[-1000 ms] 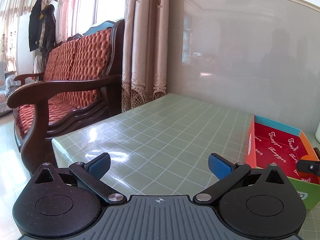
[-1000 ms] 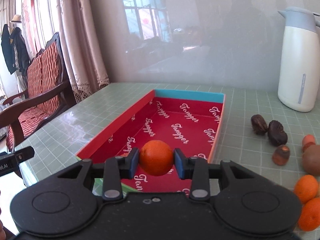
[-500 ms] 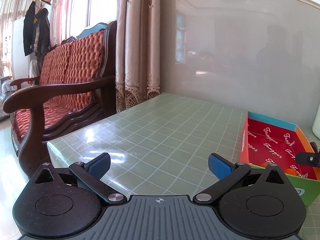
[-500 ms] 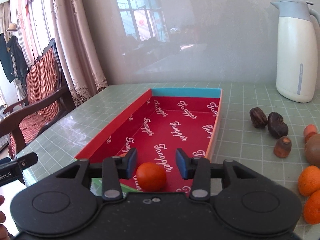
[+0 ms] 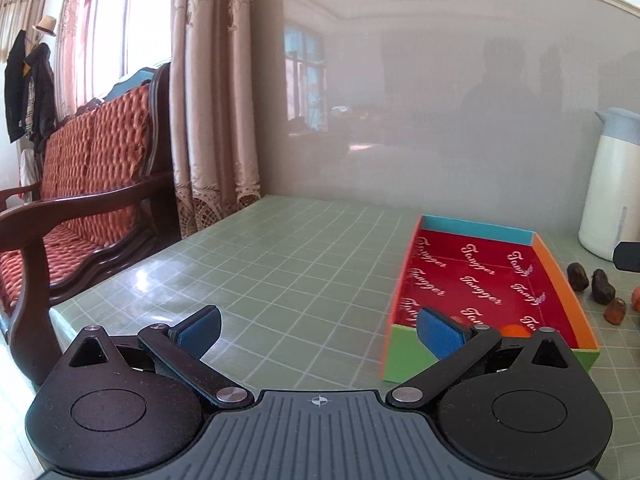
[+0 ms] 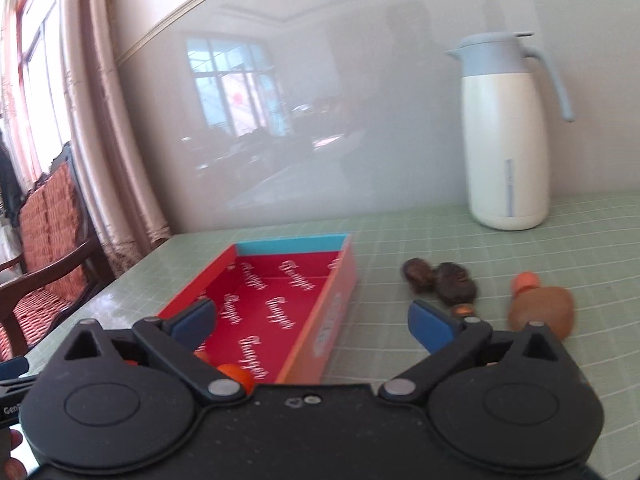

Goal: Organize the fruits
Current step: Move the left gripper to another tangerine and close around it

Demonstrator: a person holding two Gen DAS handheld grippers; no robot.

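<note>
A shallow box (image 6: 292, 244) with a red printed floor lies on the green tablecloth. An orange (image 6: 236, 374) rests at its near end, half hidden behind my right gripper's body, and shows in the left wrist view as the orange (image 5: 514, 330). My right gripper (image 6: 312, 322) hangs over the box's near right wall. Its jaws are opening wide with nothing gripped. My left gripper (image 5: 320, 332) is open and empty, to the left of the box (image 5: 480, 228). Two dark dates (image 6: 456, 282), a brown kiwi (image 6: 540, 308) and a small orange fruit (image 6: 526, 280) lie right of the box.
A white and blue thermos jug (image 6: 506, 140) stands at the back right by the glossy wall. A wooden sofa with red cushions (image 5: 80, 184) and curtains (image 5: 208, 100) are beyond the table's left edge. Bare tablecloth (image 5: 280, 272) stretches left of the box.
My right gripper let go of the orange, which dropped into the box, and its jaws spread wide. Both views swung to the right, showing more of the box and loose fruit.
</note>
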